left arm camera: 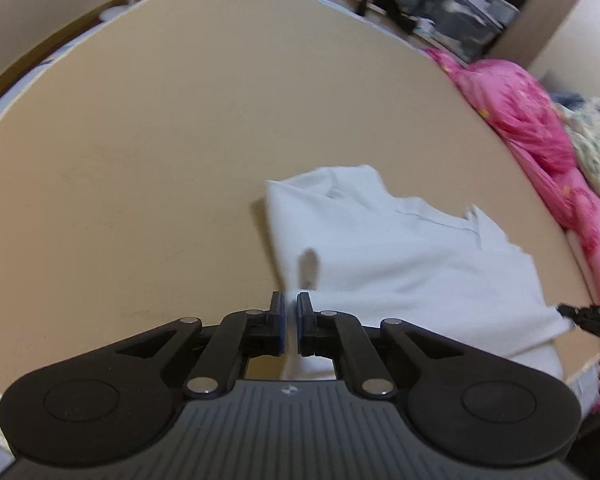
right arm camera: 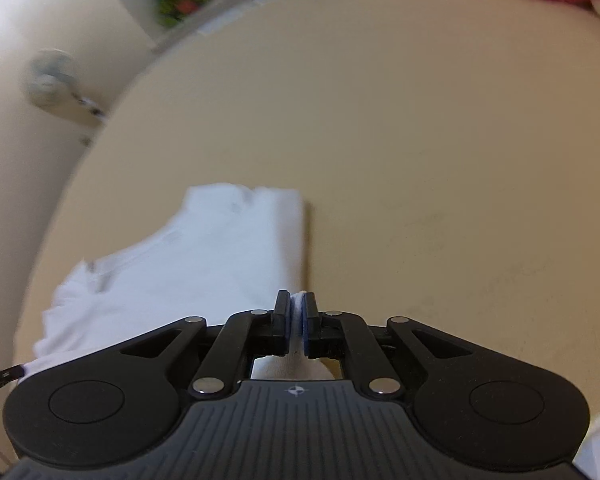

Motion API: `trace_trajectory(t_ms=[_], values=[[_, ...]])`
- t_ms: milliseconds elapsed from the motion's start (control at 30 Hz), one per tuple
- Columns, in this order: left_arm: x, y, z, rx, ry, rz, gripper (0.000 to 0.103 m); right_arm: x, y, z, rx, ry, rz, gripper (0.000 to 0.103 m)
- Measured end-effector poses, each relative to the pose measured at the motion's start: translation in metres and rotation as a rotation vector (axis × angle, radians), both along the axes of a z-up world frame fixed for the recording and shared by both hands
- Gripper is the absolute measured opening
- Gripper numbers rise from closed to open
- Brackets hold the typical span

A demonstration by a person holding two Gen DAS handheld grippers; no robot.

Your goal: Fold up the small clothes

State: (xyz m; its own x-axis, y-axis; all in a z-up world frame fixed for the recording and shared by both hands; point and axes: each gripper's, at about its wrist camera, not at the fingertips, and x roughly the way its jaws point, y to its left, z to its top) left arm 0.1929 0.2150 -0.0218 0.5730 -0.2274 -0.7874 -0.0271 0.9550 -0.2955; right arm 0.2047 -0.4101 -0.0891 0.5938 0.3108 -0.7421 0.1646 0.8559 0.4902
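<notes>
Beige and bare, the tabletop (left arm camera: 160, 160) fills most of both wrist views, with your white shirt (left arm camera: 400, 264) lying on it close to the near edge. Beyond the table's right side in the left wrist view you have a heap of pink fabric (left arm camera: 528, 120) and, next to it, a pale floral-print cloth (left arm camera: 596, 148); cluttered shelves with clear storage bins (left arm camera: 460, 20) sit blurred behind them. In the right wrist view a cream wall stands past the table's far left edge, with a small round fixture (right arm camera: 50, 78) on it, too smeared to name.

Your left gripper (left arm camera: 291, 322) has its blue-padded fingers drawn close together, with a narrow gap between them and the white cloth's hem running through that gap; the fabric hangs below the jaws, so you are pinching its left edge.

Your right gripper (right arm camera: 297, 320) is clamped down on the shirt (right arm camera: 204, 264), with a wad of white fabric squeezed between the pads. From there the cloth stretches away to the left, folded along a straight right edge. In the left wrist view the tip of that right gripper (left arm camera: 568, 312) shows at the garment's right corner; a collar seam crosses the shirt's upper part.
</notes>
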Motion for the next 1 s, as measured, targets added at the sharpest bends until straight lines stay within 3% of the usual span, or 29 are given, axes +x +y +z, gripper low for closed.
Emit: trace_trajectory(t_ms=[100,233,367,467,600,733,867,1000], values=[[-0.005,0.009,0.006,0.008,-0.049,0.056,0.027,0.002,0.004,0.008,-0.102,-0.067,-0.036,0.01],[-0.016,0.04,0.015,-0.011,-0.081,0.157,0.035,-0.001,-0.012,0.011,-0.16,-0.11,-0.1,0.01],[-0.029,0.059,0.009,0.064,0.009,0.157,0.055,-0.011,-0.035,0.01,-0.132,-0.122,-0.096,0.017],[-0.035,0.063,-0.006,0.141,0.115,0.092,0.056,-0.019,-0.038,0.001,-0.132,-0.091,-0.006,0.023],[-0.041,0.057,0.001,0.111,0.073,0.012,0.056,-0.027,-0.025,-0.009,-0.2,-0.074,0.166,0.025],[-0.038,0.032,0.006,0.085,0.041,-0.08,0.056,-0.025,-0.008,-0.015,-0.23,-0.067,0.253,0.025],[-0.029,-0.002,0.003,0.136,0.025,-0.185,0.056,-0.011,0.011,-0.017,-0.233,-0.073,0.292,0.025],[-0.016,-0.029,-0.002,0.209,-0.001,-0.22,0.056,0.0,0.03,-0.012,-0.272,-0.092,0.311,0.025]])
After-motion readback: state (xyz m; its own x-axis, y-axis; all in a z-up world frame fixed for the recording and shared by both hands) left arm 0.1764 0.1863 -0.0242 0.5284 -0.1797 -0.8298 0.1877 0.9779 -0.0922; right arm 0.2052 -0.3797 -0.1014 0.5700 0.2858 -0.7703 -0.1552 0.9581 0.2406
